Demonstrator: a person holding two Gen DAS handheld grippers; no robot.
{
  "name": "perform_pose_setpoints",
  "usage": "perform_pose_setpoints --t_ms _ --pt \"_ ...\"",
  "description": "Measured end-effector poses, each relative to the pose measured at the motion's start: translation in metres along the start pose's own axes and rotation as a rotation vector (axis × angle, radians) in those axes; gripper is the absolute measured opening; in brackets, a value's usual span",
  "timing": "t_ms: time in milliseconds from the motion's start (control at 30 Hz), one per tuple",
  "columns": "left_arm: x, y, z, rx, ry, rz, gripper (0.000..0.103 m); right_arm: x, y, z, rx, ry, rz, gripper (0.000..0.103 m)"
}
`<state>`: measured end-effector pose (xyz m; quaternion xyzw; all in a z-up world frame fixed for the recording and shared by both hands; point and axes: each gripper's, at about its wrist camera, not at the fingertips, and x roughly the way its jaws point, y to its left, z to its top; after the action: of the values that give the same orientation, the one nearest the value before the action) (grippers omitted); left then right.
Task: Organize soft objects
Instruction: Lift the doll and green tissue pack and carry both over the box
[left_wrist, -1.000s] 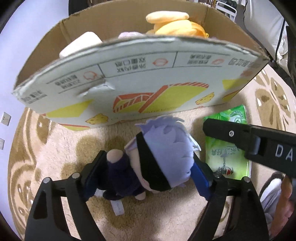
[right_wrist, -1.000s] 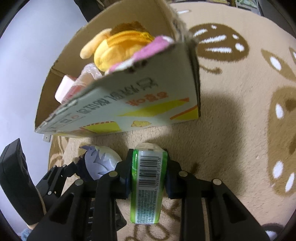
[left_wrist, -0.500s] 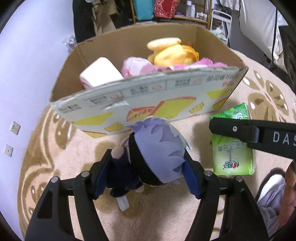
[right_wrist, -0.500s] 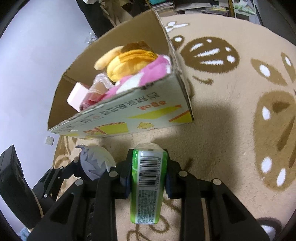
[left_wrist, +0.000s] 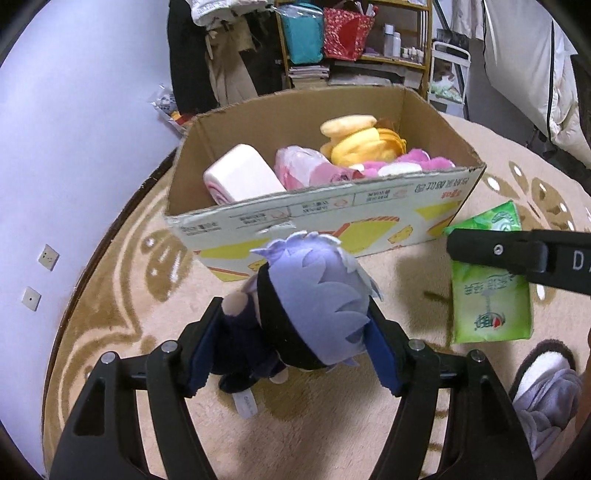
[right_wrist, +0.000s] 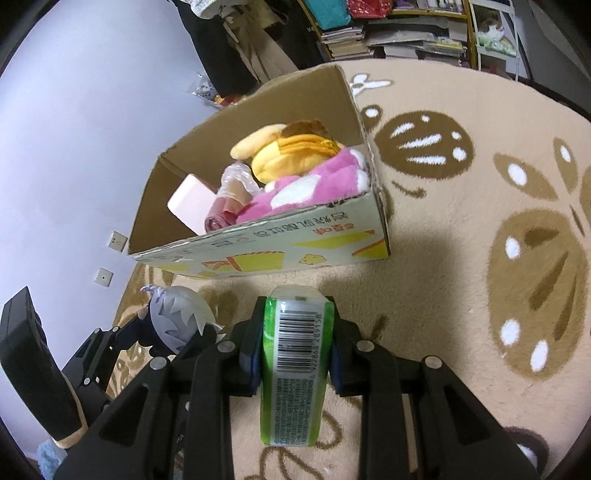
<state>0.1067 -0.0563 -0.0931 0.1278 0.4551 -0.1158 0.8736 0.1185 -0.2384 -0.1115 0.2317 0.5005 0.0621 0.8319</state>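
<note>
Jaws clamped: left gripper (left_wrist: 291, 347) grasps plush doll (left_wrist: 310, 310), right gripper (right_wrist: 293, 349) grasps tissue pack (right_wrist: 293, 365).
Cardboard box (left_wrist: 332, 218), upper centre, holds yellow plush (left_wrist: 360, 142) and pink plush (right_wrist: 306, 190).

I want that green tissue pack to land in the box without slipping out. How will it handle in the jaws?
The green tissue pack probably squashes: the right gripper pinches its narrow sides. Its glossy wrapper looks slippery, so it may slide. It seems light and should drop flat among the plush toys in the cardboard box.
</note>
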Motion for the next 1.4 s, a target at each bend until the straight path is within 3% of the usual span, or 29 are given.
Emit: perform_pose_setpoints --t_ms 367,733,867,1400 --pt "-0.047 0.022 0.004 -0.045 -0.107 0.059 0.071 -0.043 0.021 -0.008 -0.078 -0.114 0.006 0.029" --pt "-0.092 0.032 0.033 -0.016 -0.253 0.108 0.073 -0.070 0.033 0.013 -0.114 -0.207 0.013 0.029" --pt "-0.085 0.035 0.047 -0.008 -0.288 0.134 0.073 -0.067 0.037 0.027 -0.129 -0.211 -0.004 0.029" --pt "-0.030 0.054 0.095 -0.018 -0.262 0.151 0.075 -0.035 0.043 0.088 -0.227 -0.206 -0.056 0.029"
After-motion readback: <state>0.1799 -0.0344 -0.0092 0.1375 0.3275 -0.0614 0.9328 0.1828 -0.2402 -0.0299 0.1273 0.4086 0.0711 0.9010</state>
